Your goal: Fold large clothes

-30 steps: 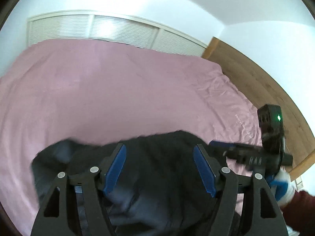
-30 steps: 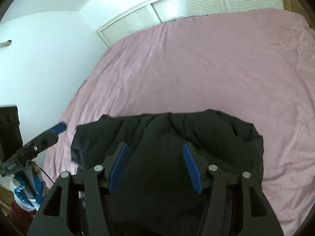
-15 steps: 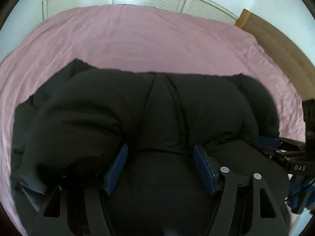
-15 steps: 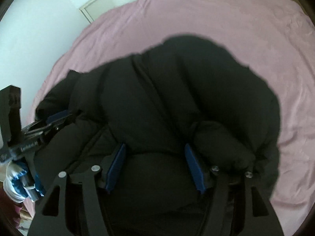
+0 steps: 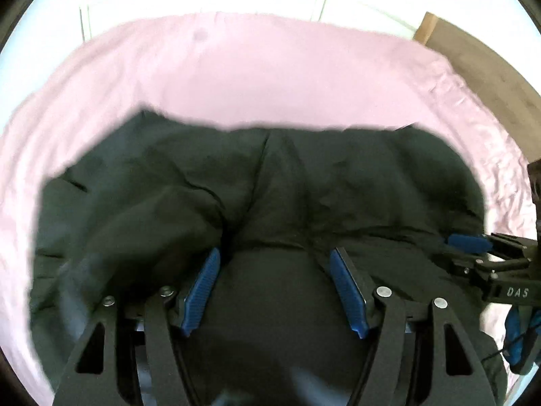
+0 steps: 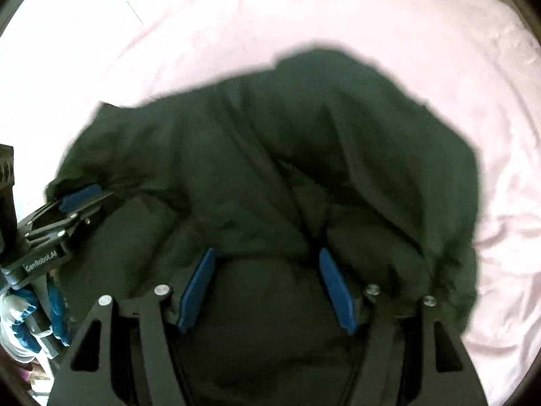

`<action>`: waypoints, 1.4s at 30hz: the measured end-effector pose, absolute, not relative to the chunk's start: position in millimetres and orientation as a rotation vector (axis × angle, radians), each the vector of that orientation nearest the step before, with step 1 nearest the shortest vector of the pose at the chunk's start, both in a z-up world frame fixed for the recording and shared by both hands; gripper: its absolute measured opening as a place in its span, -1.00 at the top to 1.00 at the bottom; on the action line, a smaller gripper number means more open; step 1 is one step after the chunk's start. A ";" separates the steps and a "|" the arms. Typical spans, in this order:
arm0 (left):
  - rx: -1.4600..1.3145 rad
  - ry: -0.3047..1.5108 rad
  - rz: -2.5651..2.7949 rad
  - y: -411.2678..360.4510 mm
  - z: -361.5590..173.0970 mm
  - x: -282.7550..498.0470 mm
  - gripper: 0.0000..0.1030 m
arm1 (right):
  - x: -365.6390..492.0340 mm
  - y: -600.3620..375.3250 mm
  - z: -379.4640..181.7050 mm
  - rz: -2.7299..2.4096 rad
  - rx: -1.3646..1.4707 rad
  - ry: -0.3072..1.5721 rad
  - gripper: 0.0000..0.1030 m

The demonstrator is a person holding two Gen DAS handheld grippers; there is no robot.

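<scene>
Showing only from the left wrist: wooden floor (beside bed).

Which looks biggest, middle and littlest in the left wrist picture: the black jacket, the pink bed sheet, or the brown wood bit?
1. black jacket, though nearness inflates it
2. pink bed sheet
3. brown wood bit

A bed covered by a wrinkled pink sheet carried the load. One bulky black padded garment lay directly on the sheet at the near edge, bunched and creased, with bare pink sheet showing to its left, right and far side.
</scene>
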State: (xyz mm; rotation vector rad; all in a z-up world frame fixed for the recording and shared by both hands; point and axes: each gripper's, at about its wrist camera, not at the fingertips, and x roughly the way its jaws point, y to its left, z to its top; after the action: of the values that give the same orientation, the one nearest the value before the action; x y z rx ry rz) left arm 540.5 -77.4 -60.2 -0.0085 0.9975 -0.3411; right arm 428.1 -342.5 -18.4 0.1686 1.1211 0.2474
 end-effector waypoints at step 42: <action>-0.197 1.345 -0.057 172.5 -42.4 278.1 -0.77 | 83.2 -567.2 -63.4 0.025 0.732 1.439 -0.88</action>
State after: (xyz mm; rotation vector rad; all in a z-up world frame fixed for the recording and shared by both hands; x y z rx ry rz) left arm 278.1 172.5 -42.5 -0.1969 1.3450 -0.0574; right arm 83.2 -567.2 -63.4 0.7324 1.4389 0.0252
